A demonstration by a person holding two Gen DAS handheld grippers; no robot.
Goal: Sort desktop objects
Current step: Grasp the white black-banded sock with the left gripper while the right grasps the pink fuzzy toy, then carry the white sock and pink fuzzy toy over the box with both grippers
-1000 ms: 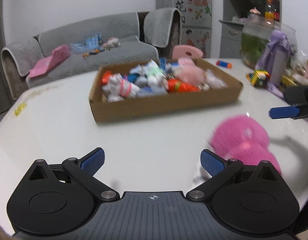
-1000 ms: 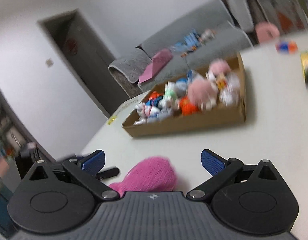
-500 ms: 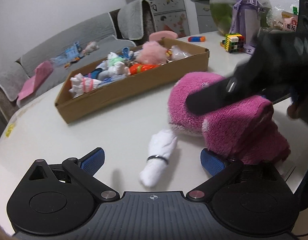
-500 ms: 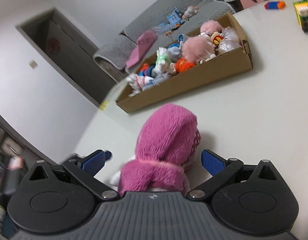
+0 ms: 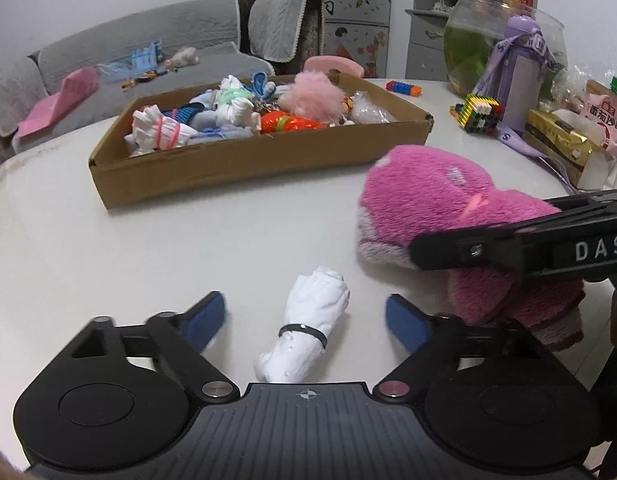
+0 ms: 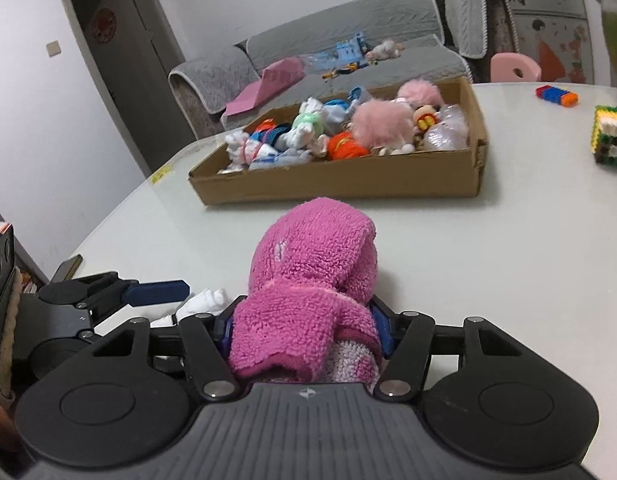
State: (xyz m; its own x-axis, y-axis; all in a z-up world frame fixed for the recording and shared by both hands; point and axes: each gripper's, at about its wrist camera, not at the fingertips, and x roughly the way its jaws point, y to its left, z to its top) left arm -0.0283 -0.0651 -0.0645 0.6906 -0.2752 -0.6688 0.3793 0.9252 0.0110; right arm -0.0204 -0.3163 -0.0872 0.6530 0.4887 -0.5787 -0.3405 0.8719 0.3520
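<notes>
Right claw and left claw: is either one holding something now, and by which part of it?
The right claw is shut on the pink fluffy sock, at its cuff end. The left claw is open, holding nothing, around the white sock bundle.

L wrist: low, faces box (image 5: pixel 260 160) | R wrist: faces same box (image 6: pixel 340 180), prob. from right, nearer table edge

Even indoor light, faint glare on the white table (image 5: pixel 108 248) (fisheye-bent edges), slightly soft focus.
</notes>
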